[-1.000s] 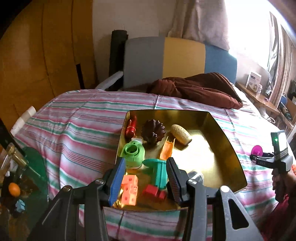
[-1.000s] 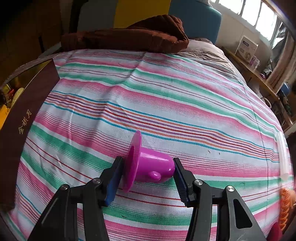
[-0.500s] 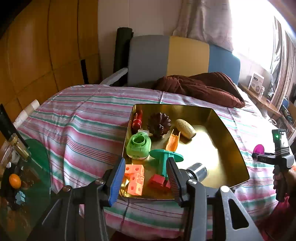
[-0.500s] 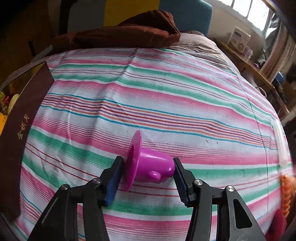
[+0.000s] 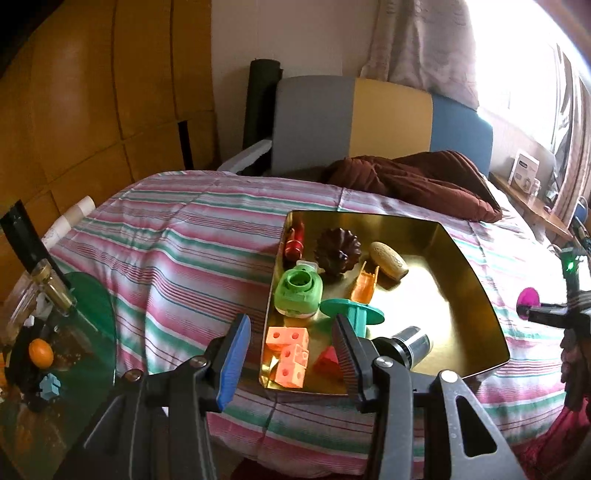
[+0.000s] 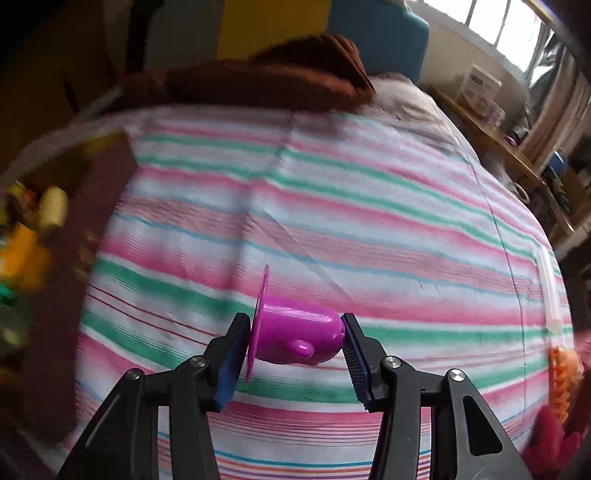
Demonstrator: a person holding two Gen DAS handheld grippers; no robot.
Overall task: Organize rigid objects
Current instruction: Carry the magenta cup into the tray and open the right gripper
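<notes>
Clamping a glossy magenta plastic piece (image 6: 295, 334) by its two ends, the right gripper (image 6: 293, 349) held it above the striped bedspread (image 6: 332, 206); the piece had a rounded, cup-like body with a small nub on its side and a thin wide flange pressed against the blue pad of one finger, the domed end against the other. From the left wrist view the same piece (image 5: 527, 298) showed as a small magenta disc off the right edge of the gold tray (image 5: 476, 295). The left gripper (image 5: 290, 345) stood wide and held nothing, hovering at the tray's near left corner. Inside the tray lay a green round toy (image 5: 298, 291), orange cubes (image 5: 288, 347), a teal flanged piece (image 5: 354, 314), a brown fluted mould (image 5: 338, 251), a tan oval (image 5: 388, 257), a red cylinder (image 5: 294, 242) and a silver cylinder (image 5: 415, 341). A brown blanket (image 5: 417, 177) was heaped at the bed's head edge, against a grey, yellow and blue headboard (image 5: 369, 122). Wooden panels (image 5: 103, 92) lined the wall, and daylight flooded the window (image 6: 491, 29).
</notes>
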